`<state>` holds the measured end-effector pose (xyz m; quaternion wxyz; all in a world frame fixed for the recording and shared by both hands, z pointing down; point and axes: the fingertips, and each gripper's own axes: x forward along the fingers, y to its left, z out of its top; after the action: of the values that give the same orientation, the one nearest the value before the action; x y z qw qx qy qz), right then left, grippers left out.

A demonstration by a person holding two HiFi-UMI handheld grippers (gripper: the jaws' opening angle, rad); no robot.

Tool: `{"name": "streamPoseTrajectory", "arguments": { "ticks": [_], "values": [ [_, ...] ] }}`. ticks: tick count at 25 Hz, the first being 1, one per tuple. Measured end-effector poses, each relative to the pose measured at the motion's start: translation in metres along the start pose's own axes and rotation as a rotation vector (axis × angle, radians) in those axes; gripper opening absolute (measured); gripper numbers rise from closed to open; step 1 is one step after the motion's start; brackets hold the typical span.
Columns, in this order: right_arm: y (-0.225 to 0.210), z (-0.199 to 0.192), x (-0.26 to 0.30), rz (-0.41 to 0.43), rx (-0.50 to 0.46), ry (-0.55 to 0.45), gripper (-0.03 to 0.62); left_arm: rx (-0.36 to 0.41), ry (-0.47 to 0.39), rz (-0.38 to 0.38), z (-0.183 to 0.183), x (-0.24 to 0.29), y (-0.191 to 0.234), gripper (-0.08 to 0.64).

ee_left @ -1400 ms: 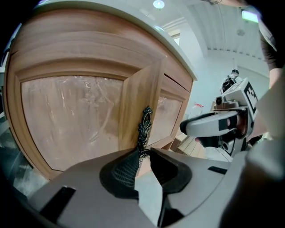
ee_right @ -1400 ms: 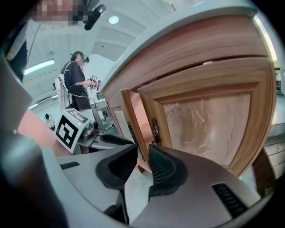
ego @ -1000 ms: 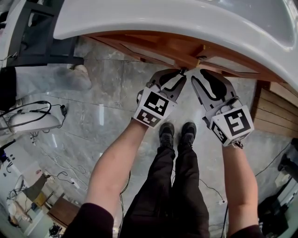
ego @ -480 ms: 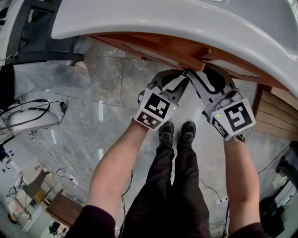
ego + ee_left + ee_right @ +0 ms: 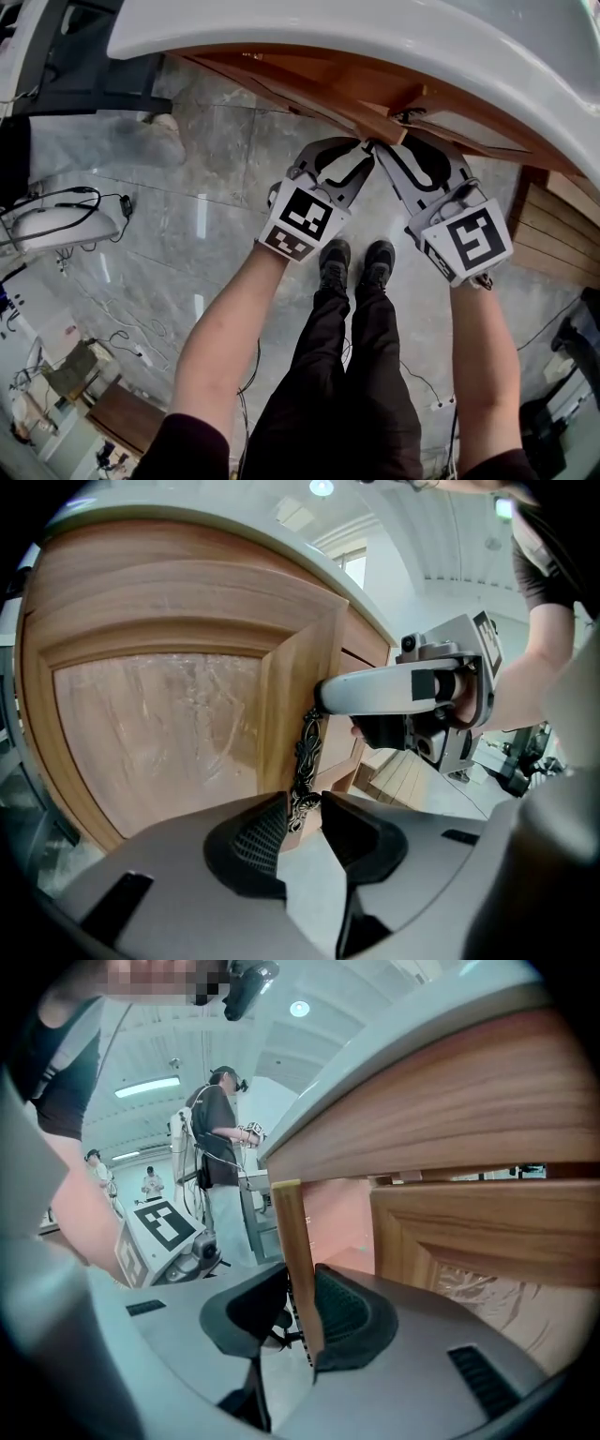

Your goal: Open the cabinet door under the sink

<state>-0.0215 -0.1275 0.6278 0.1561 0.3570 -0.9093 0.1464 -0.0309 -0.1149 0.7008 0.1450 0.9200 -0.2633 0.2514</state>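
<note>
Under the white sink (image 5: 328, 33) the wooden cabinet door (image 5: 361, 112) stands a little ajar. In the left gripper view its ornate dark handle (image 5: 307, 752) hangs on the door (image 5: 159, 733) edge, between the pads of my left gripper (image 5: 305, 808). Those jaws have just been opening and no longer pinch it. My right gripper (image 5: 302, 1321) has just been closing, and its pads clamp the door's free edge (image 5: 291, 1241). From the head view the left gripper (image 5: 364, 148) and right gripper (image 5: 396, 141) meet tip to tip at the door.
The neighbouring fixed door panel (image 5: 487, 1232) lies to the right. Below are a marble floor, the person's shoes (image 5: 356, 267), cables and a white device (image 5: 56, 234) at left, and wooden planks (image 5: 558, 234) at right. Other people (image 5: 220, 1119) stand far behind.
The door has swung slightly further out from the cabinet. The right gripper has shifted onto the door's edge and narrowed. The left jaws have widened around the handle.
</note>
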Motion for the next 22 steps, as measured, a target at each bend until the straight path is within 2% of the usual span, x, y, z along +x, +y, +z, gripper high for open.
{"name": "streamPoseTrajectory", "arguments": {
  "ticks": [5, 9, 16, 22],
  "values": [
    [0.027, -0.005, -0.004, 0.021, 0.003, 0.021, 0.104, -0.027, 0.005, 0.026, -0.015, -0.021, -0.008, 0.126],
    [0.046, -0.01, -0.006, 0.036, 0.022, 0.028, 0.104, -0.063, -0.003, 0.082, -0.026, -0.05, -0.01, 0.126],
    [0.069, -0.01, -0.008, 0.088, 0.022, 0.065, 0.104, -0.176, -0.032, 0.209, -0.036, -0.091, -0.004, 0.126],
    [0.09, -0.011, -0.007, 0.093, 0.039, 0.079, 0.106, -0.242, -0.029, 0.241, -0.056, -0.116, -0.003, 0.126]
  ]
}}
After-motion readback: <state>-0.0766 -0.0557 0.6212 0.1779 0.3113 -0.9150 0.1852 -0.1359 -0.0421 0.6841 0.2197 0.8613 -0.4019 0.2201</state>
